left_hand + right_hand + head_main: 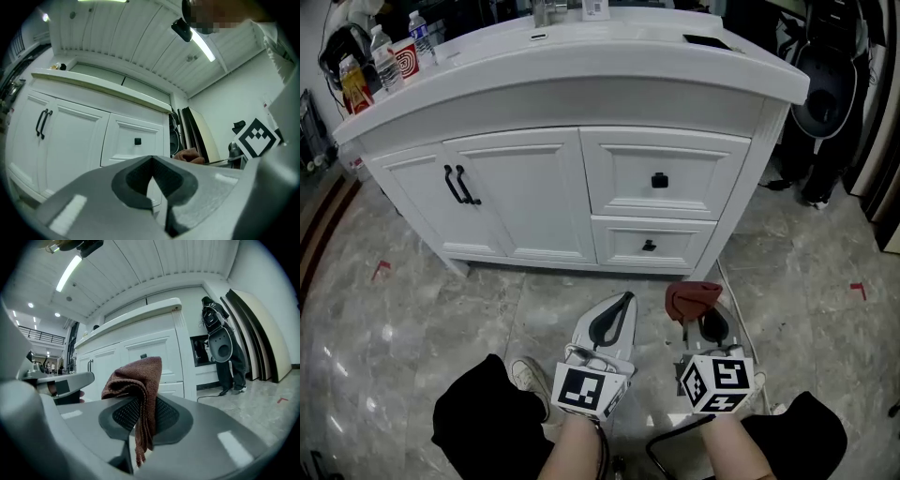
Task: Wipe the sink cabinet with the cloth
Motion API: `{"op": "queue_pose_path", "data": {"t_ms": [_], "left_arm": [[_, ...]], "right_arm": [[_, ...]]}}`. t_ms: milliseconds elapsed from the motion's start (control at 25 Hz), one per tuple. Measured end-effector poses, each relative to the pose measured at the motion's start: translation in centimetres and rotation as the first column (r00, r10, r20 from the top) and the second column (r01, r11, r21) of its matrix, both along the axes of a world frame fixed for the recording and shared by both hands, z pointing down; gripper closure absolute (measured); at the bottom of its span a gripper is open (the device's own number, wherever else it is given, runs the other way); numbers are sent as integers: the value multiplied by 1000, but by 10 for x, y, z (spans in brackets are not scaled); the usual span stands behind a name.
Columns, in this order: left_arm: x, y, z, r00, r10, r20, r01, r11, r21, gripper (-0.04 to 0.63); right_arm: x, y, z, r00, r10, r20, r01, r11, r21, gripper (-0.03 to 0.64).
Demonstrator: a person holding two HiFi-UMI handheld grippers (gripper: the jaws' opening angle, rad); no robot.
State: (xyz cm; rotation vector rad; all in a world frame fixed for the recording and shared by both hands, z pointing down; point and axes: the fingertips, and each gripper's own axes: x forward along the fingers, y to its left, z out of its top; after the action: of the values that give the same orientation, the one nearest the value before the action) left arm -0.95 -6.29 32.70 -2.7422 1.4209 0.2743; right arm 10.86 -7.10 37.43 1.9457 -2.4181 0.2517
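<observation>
The grey marbled tile floor (pixel 412 309) carries the white sink cabinet (pixel 572 197), with one small red tape mark (pixel 382 268) to the cabinet's left, another (pixel 860 290) to its right, and the person's shoe (pixel 528 375) nearer the camera.

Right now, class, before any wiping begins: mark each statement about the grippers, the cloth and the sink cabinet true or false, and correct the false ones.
1. The right gripper is shut on the brown cloth. True.
2. The left gripper holds a sponge. False: its jaws are together with nothing between them.
3. The cloth is pressed against the sink cabinet. False: it is held short of the cabinet, over the floor.
4. Both drawers are shut. True.
5. The countertop is bare. False: bottles stand at its left end in the head view.
</observation>
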Motion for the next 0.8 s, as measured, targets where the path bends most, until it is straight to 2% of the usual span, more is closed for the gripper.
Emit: {"op": "queue_pose_path", "data": {"t_ms": [200,440,800], "left_arm": [[-15,51,-10,1000,-3,15,3,1000,4,595],[-37,94,-25,998,-38,45,36,999,30,595],[-31,129,-34,996,-7,94,2,999,53,595]], "right_arm": [[-5,52,-13,1000,7,25,-7,1000,5,527],[-6,105,-26,999,31,-14,-31,999,28,528],[-7,134,-50,999,50,5,-50,996,77,528]]}}
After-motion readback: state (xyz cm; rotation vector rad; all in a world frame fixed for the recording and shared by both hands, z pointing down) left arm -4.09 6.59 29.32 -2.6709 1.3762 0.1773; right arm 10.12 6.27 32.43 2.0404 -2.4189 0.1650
